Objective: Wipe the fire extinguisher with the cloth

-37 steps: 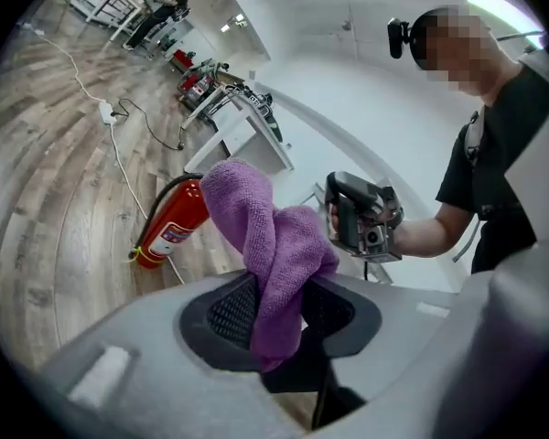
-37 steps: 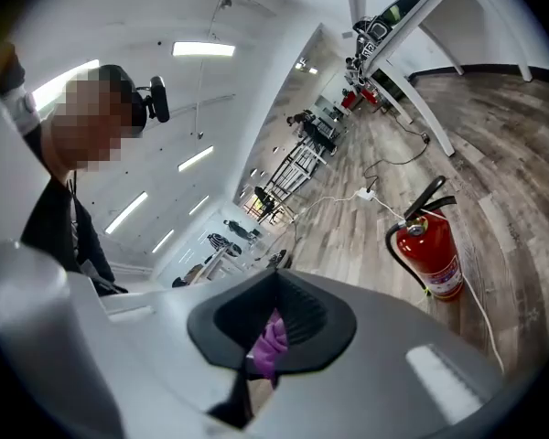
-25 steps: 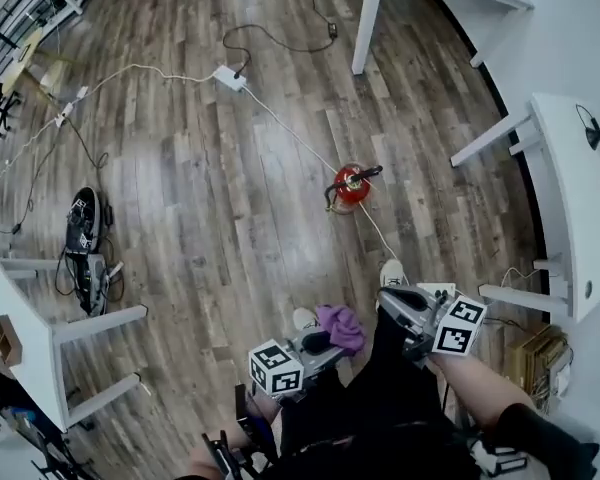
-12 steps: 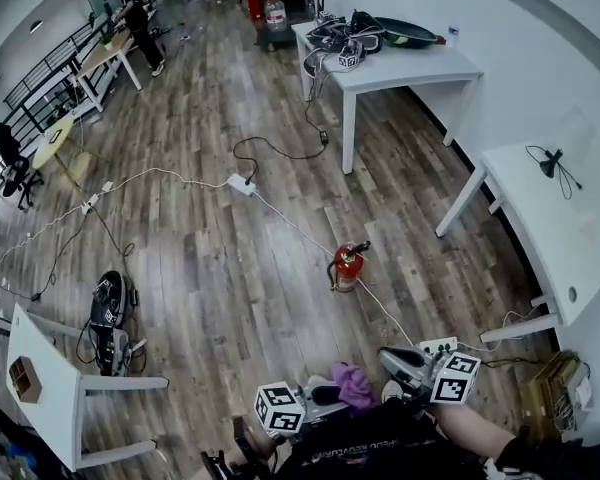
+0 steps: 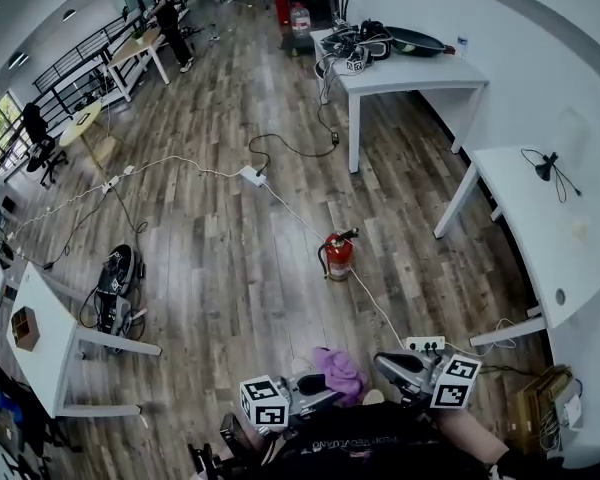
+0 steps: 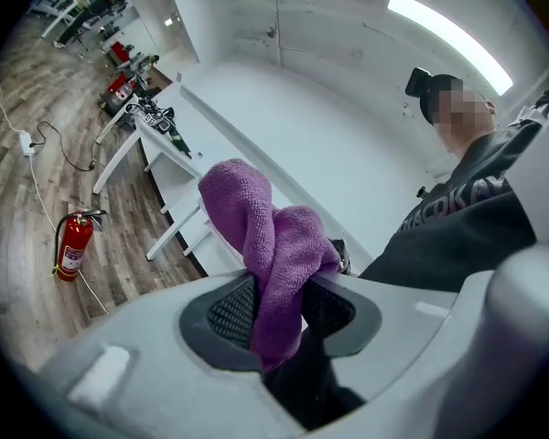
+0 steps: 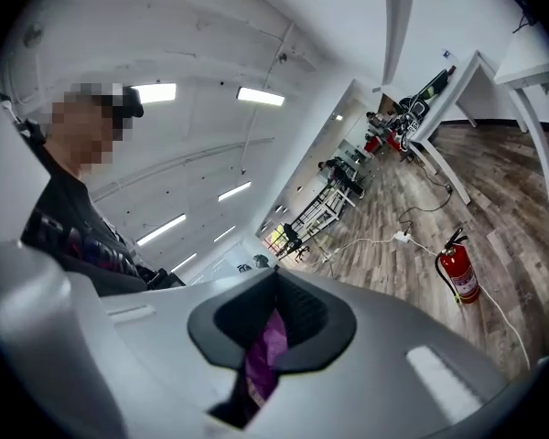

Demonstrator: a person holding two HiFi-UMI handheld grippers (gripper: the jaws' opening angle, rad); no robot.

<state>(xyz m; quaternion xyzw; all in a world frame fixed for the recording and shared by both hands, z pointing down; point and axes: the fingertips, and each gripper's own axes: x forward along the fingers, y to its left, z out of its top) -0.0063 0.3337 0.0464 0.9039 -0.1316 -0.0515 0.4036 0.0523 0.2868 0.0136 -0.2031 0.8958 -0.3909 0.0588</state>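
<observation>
The fingers of the left gripper are clamped on the purple cloth, which bunches up out of them. The fingers of the right gripper are closed together on nothing, at 3 o'clock of the cloth. The red fire extinguisher stands upright on the wood floor, at 12 o'clock of both grippers and well apart from them.

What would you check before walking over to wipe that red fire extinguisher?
1. Cloth held: the purple cloth is pinched in the left claw. Ok.
2. Right claw free: purple shows between its jaws, either pinched or just lying behind. Cannot tell.
3. Fire extinguisher standing upright on the wooden floor. Ok.
4. Extinguisher within reach: it stands well ahead of both claws. Not ok.
5. Walking path: a white cable lies on the floor between the person and the extinguisher. Not ok.
</observation>
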